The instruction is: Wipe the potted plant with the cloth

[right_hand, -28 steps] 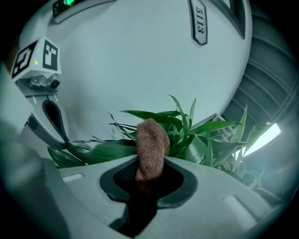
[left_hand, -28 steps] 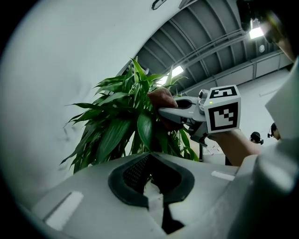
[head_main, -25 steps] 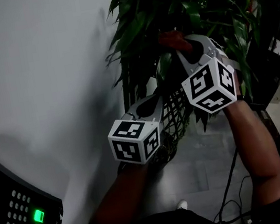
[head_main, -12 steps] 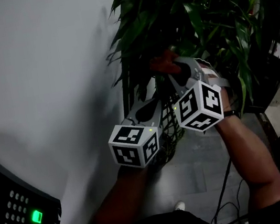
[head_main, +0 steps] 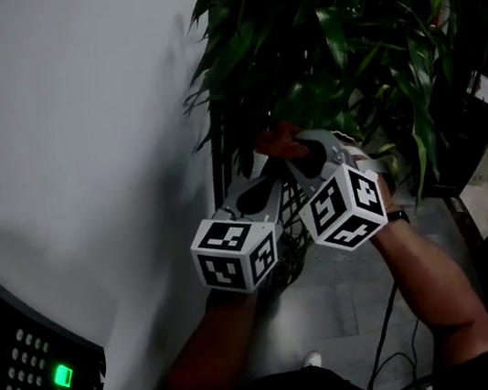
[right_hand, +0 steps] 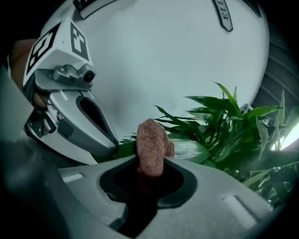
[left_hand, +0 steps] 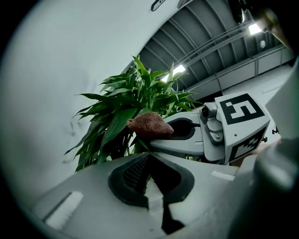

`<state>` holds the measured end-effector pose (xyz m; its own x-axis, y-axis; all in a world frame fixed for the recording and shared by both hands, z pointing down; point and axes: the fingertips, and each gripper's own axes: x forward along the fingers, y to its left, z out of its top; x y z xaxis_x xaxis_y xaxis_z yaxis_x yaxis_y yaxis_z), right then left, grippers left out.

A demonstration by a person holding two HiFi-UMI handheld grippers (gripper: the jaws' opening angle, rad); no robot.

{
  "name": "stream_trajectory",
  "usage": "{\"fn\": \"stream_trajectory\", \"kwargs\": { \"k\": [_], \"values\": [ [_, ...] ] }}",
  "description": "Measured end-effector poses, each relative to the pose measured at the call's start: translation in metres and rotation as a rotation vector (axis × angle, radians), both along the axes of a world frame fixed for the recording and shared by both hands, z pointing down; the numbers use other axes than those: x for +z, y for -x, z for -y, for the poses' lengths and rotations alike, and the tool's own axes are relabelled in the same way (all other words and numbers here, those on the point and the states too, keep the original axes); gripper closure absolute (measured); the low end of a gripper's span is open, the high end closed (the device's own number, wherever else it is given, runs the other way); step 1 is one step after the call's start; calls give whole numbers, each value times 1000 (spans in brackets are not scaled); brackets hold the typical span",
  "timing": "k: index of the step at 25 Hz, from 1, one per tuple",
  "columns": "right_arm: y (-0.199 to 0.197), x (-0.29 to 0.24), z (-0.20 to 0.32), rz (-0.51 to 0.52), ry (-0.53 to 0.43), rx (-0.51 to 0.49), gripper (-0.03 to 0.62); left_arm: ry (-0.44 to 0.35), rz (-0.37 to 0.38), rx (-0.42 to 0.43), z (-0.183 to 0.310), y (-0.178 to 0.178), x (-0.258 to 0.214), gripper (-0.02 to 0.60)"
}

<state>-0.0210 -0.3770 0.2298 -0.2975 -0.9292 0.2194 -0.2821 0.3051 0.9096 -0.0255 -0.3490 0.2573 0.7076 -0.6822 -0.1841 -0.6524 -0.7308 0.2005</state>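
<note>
Being pinched in the right gripper (right_hand: 150,170), the brown cloth (head_main: 277,141) is held against the potted plant's (head_main: 327,27) lower leaves for wiping, while the left gripper (left_hand: 148,164), jaws pressed together, is kept just beside that foliage, seemingly for steadying.

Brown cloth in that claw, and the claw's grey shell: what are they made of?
Cloth: probably a knitted or terry fabric, matte, with a fine nubbly grain. Right claw shell: looks like moulded plastic, smooth matte grey with rounded edges, though painted metal can't be excluded.
</note>
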Motion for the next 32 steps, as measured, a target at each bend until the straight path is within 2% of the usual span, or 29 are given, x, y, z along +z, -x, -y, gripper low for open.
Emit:
{"fn": "stream_trajectory", "kwargs": {
  "k": [7,13,15,19,25,28,32],
  "values": [
    [5,17,-12,103,139,-42,522,6,0,-8,2,0,1,565],
    [7,23,-29,73,224,-62,522,10,-4,-18,4,3,3,565],
    [8,9,-36,57,187,-62,522,7,-4,-19,4,4,1,565],
    [6,-37,-40,13,17,-41,522,-4,-2,-16,2,3,-2,565],
    [-2,-93,-10,-4,-198,12,522,-7,13,-10,2,-1,-2,565],
    [-15,-105,13,-23,-232,68,522,-14,18,-6,0,-2,-3,565],
    [-20,-97,32,-61,-208,96,522,-19,15,-3,-2,-2,-4,565]
  ]
}}
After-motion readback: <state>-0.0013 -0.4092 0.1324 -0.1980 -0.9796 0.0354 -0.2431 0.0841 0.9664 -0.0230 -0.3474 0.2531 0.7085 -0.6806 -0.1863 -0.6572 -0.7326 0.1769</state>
